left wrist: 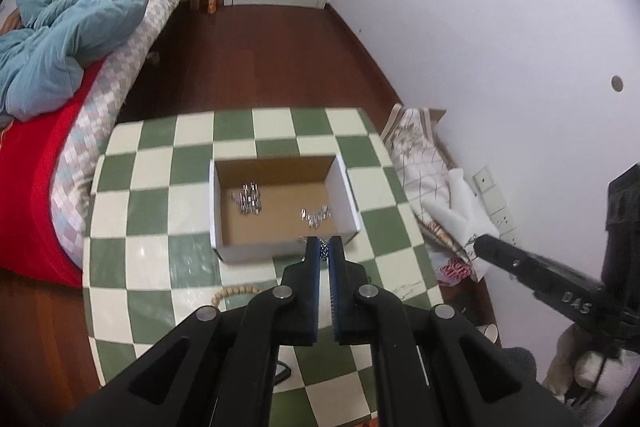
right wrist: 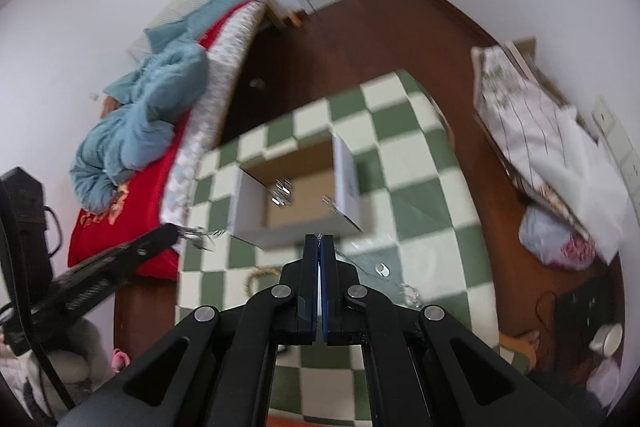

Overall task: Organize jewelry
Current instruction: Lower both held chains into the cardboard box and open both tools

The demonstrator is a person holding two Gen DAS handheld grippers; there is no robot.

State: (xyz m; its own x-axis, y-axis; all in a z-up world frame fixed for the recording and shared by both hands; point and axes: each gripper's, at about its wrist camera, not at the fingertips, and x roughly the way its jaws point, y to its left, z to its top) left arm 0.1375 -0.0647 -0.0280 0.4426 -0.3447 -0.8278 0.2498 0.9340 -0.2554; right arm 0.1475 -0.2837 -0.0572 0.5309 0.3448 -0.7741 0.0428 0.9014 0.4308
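An open white cardboard box stands on the green-and-white checkered table. Two silver jewelry clusters lie in it, one at the left, one at the right. My left gripper is shut on a small silver beaded piece just above the box's near wall. From the right wrist view this piece dangles from the left gripper's tip. My right gripper is shut, with only a thin sliver at its tips, in front of the box. A wooden bead bracelet lies on the table.
A bed with a blue quilt and red blanket stands left of the table. A thin chain and a small ring lie on the table's right part. Bags and cloth are piled against the right wall. The right wrist view is motion-blurred.
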